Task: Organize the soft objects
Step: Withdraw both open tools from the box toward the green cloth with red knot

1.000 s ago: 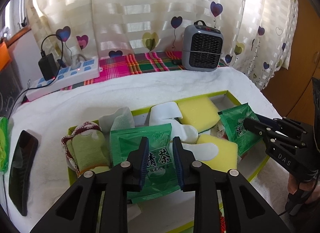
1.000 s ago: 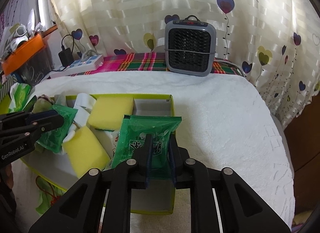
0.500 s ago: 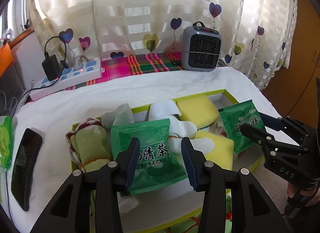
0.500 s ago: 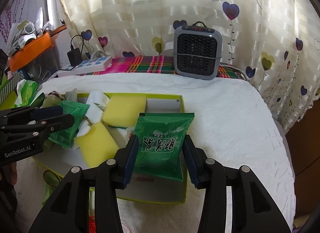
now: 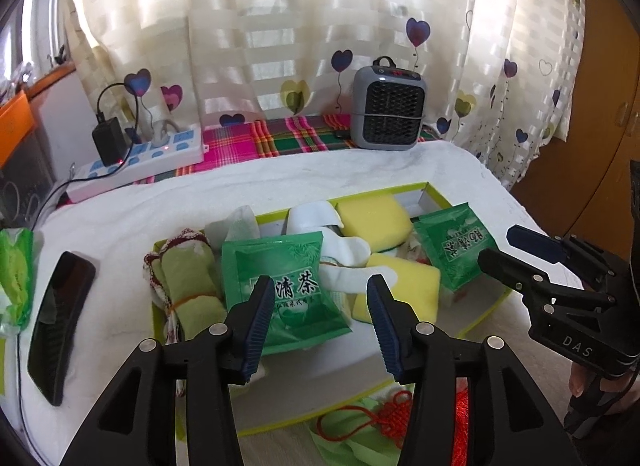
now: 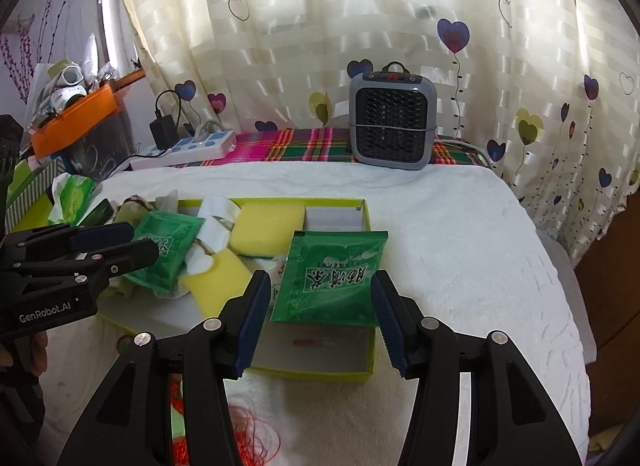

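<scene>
A white-covered worktop [image 6: 460,225] carries a shallow yellow-green box [image 6: 366,374] of soft items. Two green tea packets [image 5: 284,286] [image 6: 332,278] lie in it. Both grippers [image 5: 320,318] [image 6: 318,318] hang above them, fingers [image 5: 258,318] [image 6: 254,318] just spread apart, gripping nothing.

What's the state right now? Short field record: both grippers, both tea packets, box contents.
left gripper: open, jaws just opened, nothing pressed between them
right gripper: open, jaws just opened, nothing pressed
left tea packet: released, lying in box beside rolled cloth
right tea packet: released, lying at right end of box
box: yellow-green rim; also holds two yellow sponges, white socks
off-box: phone, left of box
</scene>
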Demonstrator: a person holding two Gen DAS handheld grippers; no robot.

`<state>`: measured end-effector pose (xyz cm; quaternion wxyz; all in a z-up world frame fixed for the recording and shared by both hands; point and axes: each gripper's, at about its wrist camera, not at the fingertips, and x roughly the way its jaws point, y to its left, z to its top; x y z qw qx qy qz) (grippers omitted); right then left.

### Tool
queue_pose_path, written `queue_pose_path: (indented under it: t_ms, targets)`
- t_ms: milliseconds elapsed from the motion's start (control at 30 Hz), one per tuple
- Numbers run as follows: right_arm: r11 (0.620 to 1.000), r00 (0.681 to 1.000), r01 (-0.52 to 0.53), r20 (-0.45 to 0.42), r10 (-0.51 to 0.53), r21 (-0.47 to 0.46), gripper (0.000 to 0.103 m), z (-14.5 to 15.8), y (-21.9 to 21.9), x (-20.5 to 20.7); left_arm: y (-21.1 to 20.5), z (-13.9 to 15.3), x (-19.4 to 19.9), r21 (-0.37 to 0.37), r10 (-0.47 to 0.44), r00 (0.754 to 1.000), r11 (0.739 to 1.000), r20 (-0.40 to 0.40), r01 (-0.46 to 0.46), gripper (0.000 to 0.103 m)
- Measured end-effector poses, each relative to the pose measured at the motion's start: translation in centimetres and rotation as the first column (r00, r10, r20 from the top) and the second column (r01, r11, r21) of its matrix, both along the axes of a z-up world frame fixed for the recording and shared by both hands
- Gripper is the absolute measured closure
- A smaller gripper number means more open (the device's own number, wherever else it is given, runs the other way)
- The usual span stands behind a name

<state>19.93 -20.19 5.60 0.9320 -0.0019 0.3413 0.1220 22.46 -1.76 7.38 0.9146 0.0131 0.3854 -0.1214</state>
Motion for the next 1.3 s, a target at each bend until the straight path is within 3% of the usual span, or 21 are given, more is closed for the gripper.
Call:
queue_pose_path:
  t_ms: [200, 400, 633, 933, 1300]
  targets:
    - [1.0, 1.0, -0.02, 0.011, 0.02, 0.022, 0.05, 0.6, -0.4, -1.8, 0.8, 0.5, -1.6, -0.026, 0.017, 1.0, 1.0, 0.009, -0.017, 0.056]
    - [0.995, 0.996, -0.087, -0.032, 0.089, 0.044, 0.05, -0.1, 0.1, -3.9, 1.9, 0.5, -3.5, -0.039, 0.034, 0.999, 0.999, 0.007, -0.034, 0.056]
    - [0.974, 0.973, -0.227, -0.038, 0.226, -0.012, 0.051, -1.0, 3.5, -6.4, 3.2, -0.1, -5.7, -0.073, 0.054, 0.999, 0.996, -0.008, -0.054, 0.056]
    - [0.933, 0.936, -0.349, -0.073, 0.343, -0.083, 0.079, -2.5, 6.4, -7.0, 4.5, -1.3, -6.5, -0.095, 0.081, 0.996, 0.992, -0.042, -0.085, 0.056]
    - [0.9, 0.901, -0.423, -0.15, 0.406, -0.108, 0.08, -3.7, 7.3, -6.3, 4.7, -2.0, -6.6, -0.112, 0.074, 0.995, 0.99, -0.065, -0.081, 0.056]
